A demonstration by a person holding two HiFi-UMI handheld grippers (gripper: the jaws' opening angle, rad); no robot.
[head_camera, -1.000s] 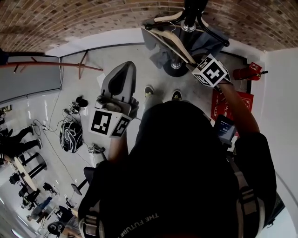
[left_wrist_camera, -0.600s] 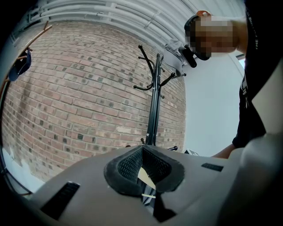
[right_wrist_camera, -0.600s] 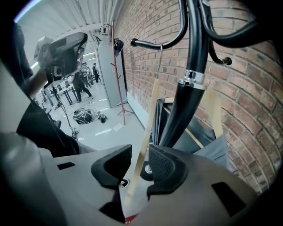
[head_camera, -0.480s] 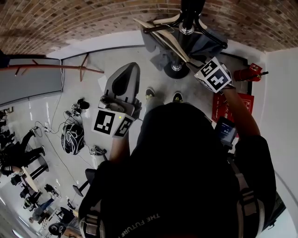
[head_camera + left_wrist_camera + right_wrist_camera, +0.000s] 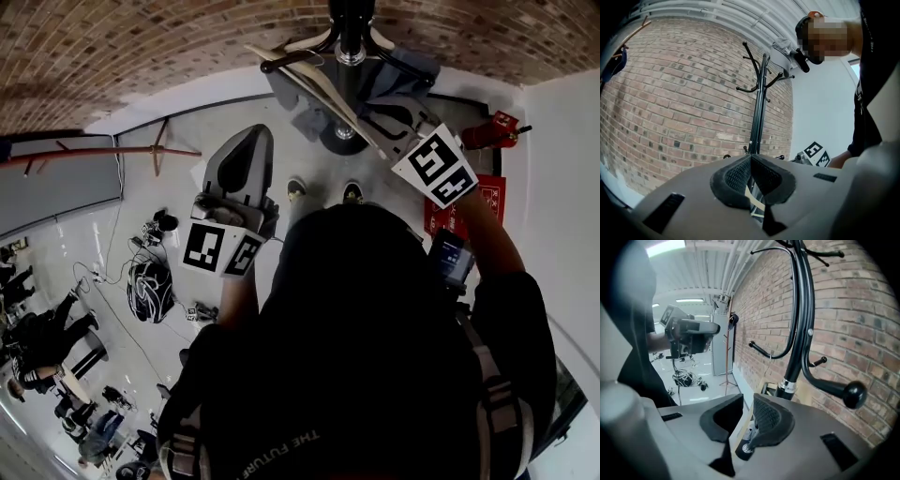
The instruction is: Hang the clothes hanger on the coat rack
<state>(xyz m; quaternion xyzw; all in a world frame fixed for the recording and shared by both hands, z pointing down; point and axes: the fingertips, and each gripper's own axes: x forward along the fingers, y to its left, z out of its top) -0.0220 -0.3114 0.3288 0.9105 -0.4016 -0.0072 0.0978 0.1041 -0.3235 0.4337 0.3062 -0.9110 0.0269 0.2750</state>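
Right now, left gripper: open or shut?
Shut. The left gripper shows its jaws meeting at the tips in its own view, with nothing between them.

You hold 1 left gripper [image 5: 751,161], 1 right gripper [image 5: 749,414] | 12 o'clock: 1 coat rack [image 5: 351,37], 1 hanger [image 5: 323,89] | 2 o'clock: 1 fire extinguisher [image 5: 487,132]

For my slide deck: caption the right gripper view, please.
Right tongs grip a wooden hanger beside the black coat rack, brick wall behind.

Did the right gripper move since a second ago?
Yes. In the head view, the right gripper, holding the clothes hanger, has slid away from the coat rack pole, down and to the right, toward the red mat.
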